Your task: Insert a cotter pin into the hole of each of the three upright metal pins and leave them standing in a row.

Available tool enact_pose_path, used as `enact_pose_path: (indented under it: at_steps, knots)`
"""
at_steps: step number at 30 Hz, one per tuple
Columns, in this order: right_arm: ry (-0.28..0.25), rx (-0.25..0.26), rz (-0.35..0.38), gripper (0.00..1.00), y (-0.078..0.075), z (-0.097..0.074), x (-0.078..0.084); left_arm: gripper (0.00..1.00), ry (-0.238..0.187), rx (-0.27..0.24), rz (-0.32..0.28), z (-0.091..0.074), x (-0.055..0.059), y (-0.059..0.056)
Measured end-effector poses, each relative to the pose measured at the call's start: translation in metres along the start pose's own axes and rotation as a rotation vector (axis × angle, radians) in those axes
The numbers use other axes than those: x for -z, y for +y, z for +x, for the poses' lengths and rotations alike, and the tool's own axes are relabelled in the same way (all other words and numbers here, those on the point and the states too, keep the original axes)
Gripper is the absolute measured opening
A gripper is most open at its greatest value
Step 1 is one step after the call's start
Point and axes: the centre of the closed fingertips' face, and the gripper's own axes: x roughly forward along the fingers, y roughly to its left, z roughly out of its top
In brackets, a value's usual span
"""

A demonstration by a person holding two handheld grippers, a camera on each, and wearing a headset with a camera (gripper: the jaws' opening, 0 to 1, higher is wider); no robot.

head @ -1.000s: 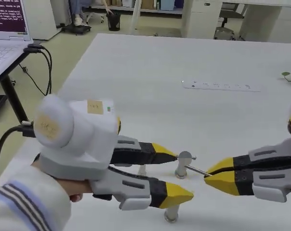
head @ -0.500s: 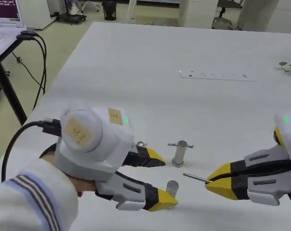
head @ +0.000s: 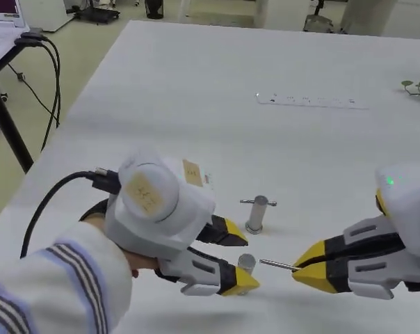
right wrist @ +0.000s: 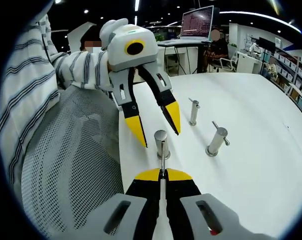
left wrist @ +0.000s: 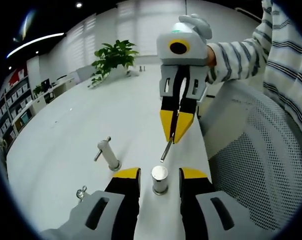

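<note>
Cotter pin (head: 276,265) tight in right claw (head: 297,269) — left claw (head: 252,261) wide, astride one upright metal pin (left wrist: 159,179).

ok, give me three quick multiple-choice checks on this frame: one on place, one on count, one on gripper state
1. Where on the table is the nearest metal pin?
A. Between the left gripper's open jaws
B. Held in the right gripper's jaws
C. Lying flat at the far edge

2. How many metal pins stand on the table in the right gripper view?
A. One
B. Three
C. Five

3. The right gripper is:
A. Open and empty
B. Shut on a cotter pin
C. Shut on a metal pin

Answers:
1 A: the yellow tips stand either side of the pin, apart from it.
2 B: the nearest one plus two farther pins.
3 B: the thin pin juts from its closed tips.
</note>
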Motion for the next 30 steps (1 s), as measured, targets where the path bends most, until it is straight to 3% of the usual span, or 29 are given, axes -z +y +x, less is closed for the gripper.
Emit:
enact_pose_path:
  at_steps: [9, 16, 20, 26, 30]
  knots:
    - [0.026, -0.007, -0.019, 0.00, -0.002, 0.004, 0.002, 0.10, 0.019, 0.039, 0.026, 0.003, 0.004, -0.002]
    - [0.028, -0.022, -0.029, 0.00, -0.002, 0.007, 0.000, 0.09, 0.015, 0.045, 0.019, 0.002, 0.004, -0.001]
    - [0.036, -0.023, -0.050, 0.00, -0.003, 0.008, -0.001, 0.09, 0.014, 0.048, 0.049, 0.002, 0.004, -0.002]
    - [0.048, -0.025, -0.079, 0.00, -0.005, 0.010, -0.001, 0.09, 0.008, 0.047, 0.014, 0.002, 0.005, -0.001]
    - [0.058, -0.025, -0.138, 0.00, -0.006, 0.011, -0.002, 0.09, 0.007, 0.039, 0.010, 0.002, 0.005, -0.001]
